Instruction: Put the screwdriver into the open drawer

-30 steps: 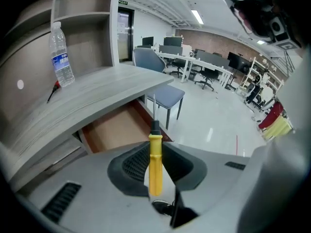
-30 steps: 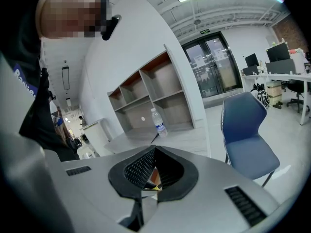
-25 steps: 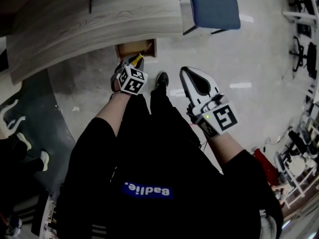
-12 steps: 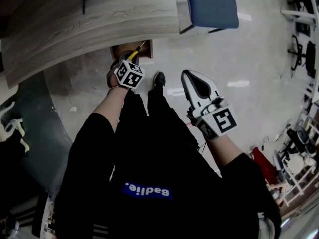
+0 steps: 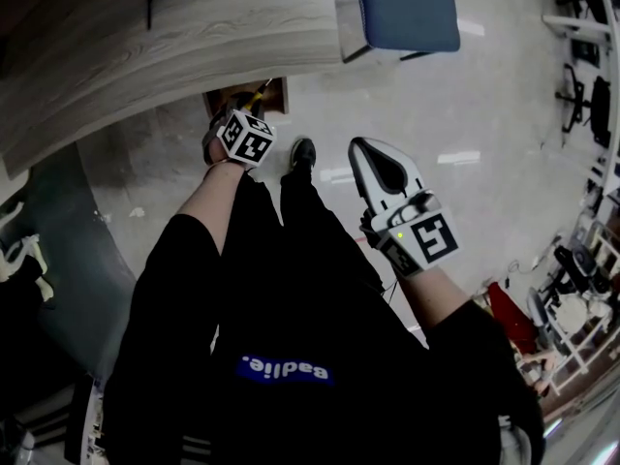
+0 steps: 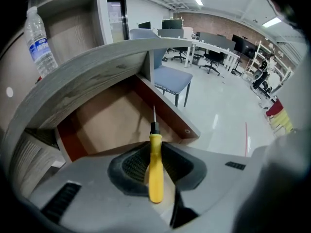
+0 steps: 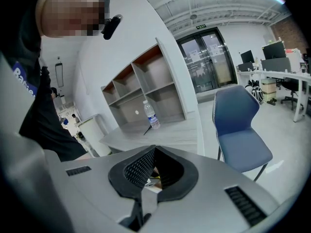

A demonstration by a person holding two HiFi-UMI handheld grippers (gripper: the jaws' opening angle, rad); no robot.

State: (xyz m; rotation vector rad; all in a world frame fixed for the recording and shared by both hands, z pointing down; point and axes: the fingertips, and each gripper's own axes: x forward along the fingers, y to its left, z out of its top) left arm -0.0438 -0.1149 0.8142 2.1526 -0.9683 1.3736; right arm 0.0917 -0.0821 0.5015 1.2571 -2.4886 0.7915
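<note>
While our left gripper [image 6: 154, 147] clamps the screwdriver [image 6: 155, 174] over the open drawer [image 6: 107, 115], we have not yet let go. Right gripper [image 7: 154, 154] closed, empty

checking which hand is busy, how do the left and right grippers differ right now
The left gripper is shut on the yellow screwdriver; the right gripper is shut on nothing. The left points down at the open drawer; the right faces the desk and blue chair. Both have grey bodies and dark ribbed pads.
</note>
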